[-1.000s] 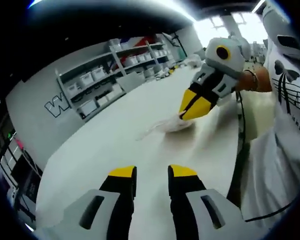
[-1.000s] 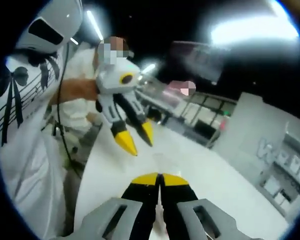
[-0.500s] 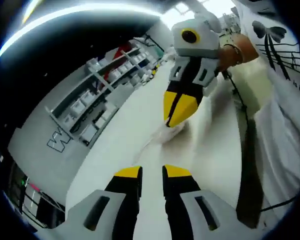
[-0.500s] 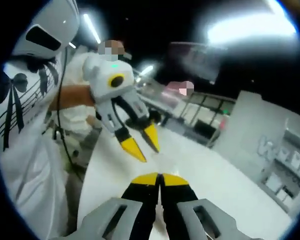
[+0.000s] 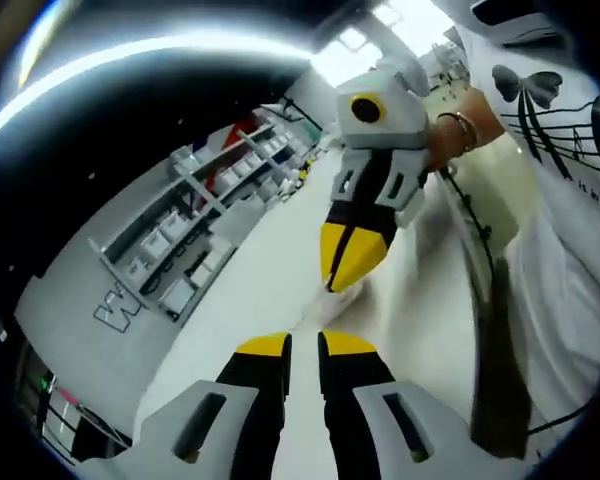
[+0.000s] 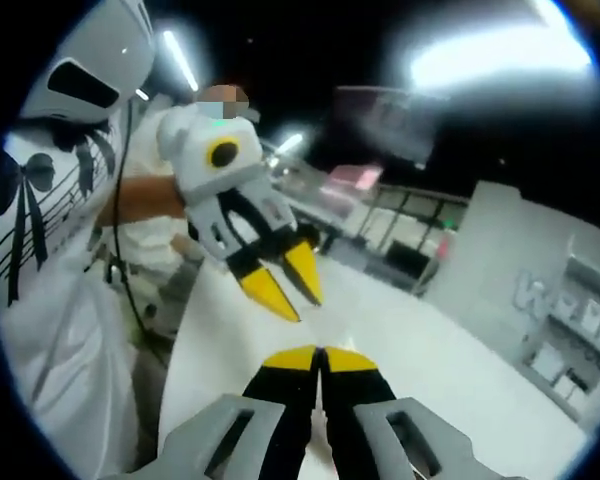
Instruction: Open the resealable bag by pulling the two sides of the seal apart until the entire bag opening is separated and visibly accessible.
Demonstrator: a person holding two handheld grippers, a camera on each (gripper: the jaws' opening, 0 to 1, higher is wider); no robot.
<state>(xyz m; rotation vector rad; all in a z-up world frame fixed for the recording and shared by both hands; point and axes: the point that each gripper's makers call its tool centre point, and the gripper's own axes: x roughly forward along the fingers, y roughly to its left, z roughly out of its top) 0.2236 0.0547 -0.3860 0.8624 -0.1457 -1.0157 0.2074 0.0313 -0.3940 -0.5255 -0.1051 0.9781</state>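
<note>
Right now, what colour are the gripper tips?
Yellow fingertips, clearest in the left gripper view.

Left tongs [image 5: 300, 345]: black, tipped yellow, on grey.
Right tongs [image 6: 320, 356]: black, tipped yellow.
Counter [image 5: 260, 290]: white.
Shirt [image 6: 40, 250]: white, printed with black bows and music lines.
Wall [image 5: 70, 270]: grey, outlined lettering.

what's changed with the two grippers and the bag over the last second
The left gripper has drawn closer to the right gripper, its open jaws narrowing a little. The right gripper stays shut on the bag, which has lifted off the white table. The left gripper has not yet taken hold.
</note>
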